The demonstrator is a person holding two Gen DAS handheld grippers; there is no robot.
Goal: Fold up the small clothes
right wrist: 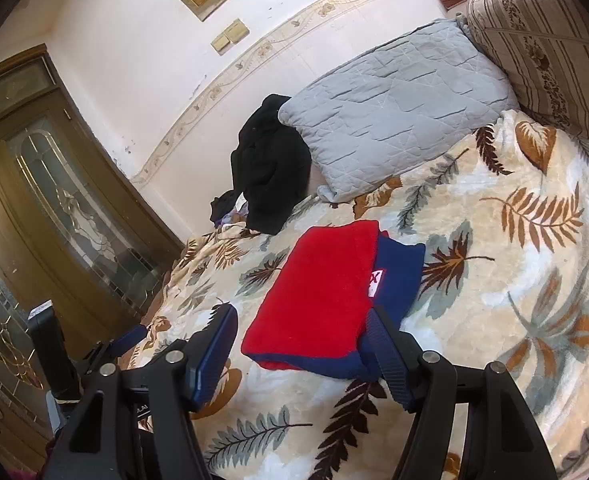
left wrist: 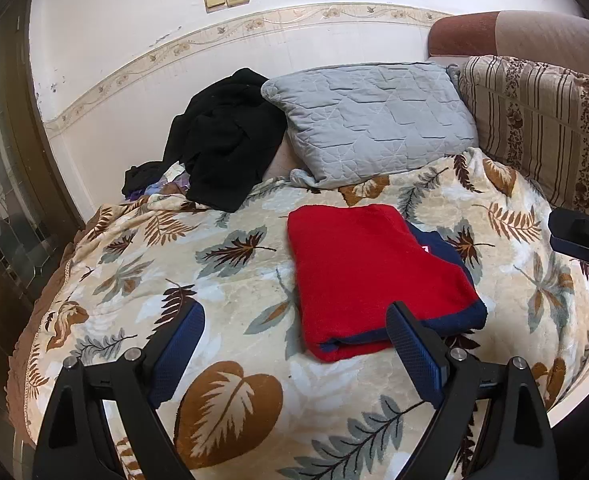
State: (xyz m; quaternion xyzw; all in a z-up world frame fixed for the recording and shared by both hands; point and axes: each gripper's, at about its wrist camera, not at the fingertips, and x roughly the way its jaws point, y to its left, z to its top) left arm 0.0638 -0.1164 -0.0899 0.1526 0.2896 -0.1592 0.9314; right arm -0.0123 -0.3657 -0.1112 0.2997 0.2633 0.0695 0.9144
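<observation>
Item: folded red garment (left wrist: 370, 276) on leaf-print blanket (left wrist: 222, 288), black clothes (left wrist: 226, 140) beyond it. My left gripper (left wrist: 294, 356) and right gripper (right wrist: 300, 354) hover near it, jaws released, empty

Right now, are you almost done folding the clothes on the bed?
Partly. The red and navy garment already lies folded flat on the leaf-print blanket. Nothing is in hand: the left gripper and right gripper are both open and empty. The black clothes heaped beside the grey pillow still look unfolded.
</observation>
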